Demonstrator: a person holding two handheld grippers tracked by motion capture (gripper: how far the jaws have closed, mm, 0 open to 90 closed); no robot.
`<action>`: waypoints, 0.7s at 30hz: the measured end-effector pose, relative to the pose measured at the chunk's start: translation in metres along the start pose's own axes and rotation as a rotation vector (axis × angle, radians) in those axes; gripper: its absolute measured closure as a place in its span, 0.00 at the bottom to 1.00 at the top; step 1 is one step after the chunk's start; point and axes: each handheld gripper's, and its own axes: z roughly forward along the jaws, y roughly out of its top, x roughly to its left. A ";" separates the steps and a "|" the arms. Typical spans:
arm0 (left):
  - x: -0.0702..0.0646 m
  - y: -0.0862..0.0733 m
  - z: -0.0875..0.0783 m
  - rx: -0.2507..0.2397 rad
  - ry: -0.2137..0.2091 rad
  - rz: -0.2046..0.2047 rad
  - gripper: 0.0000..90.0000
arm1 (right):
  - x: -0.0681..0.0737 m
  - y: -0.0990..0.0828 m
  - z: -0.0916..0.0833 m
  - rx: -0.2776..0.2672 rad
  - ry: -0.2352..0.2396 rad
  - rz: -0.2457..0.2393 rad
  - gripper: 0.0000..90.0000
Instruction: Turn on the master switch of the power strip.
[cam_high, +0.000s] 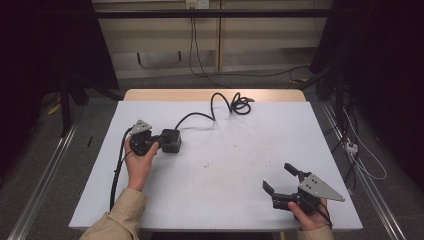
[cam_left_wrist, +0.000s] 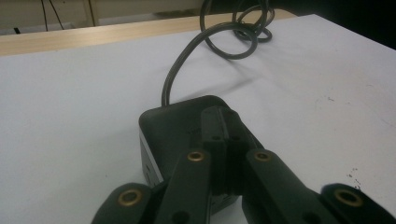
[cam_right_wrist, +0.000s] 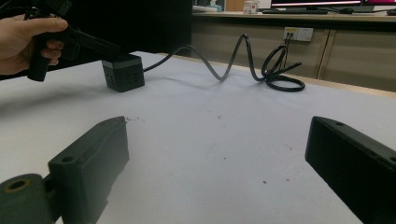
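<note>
A black cube power socket sits on the white table, left of the middle. Its dark cable runs back in loops to the far edge. My left gripper is shut, its jaws pressed together and lying on the cube's top. In the left gripper view the closed gripper rests on the cube, with the cable coiling beyond. My right gripper stands open near the front right of the table, nothing between its jaws. The right gripper view shows the open gripper, the cube and the left gripper far off.
A wooden strip borders the table's far edge. Small dark specks mark the table's middle. Floor cables and a white plug strip lie to the right of the table. A wall outlet shows behind.
</note>
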 end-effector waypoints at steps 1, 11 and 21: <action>0.000 0.000 0.000 0.000 -0.002 -0.001 1.00 | 0.000 0.000 0.000 0.000 0.000 0.001 0.06; 0.001 -0.001 0.000 -0.008 -0.009 -0.005 1.00 | 0.000 0.000 0.000 0.000 0.000 0.002 0.06; -0.001 0.000 0.000 0.000 0.003 0.012 1.00 | 0.001 0.000 0.000 -0.002 0.001 -0.001 0.06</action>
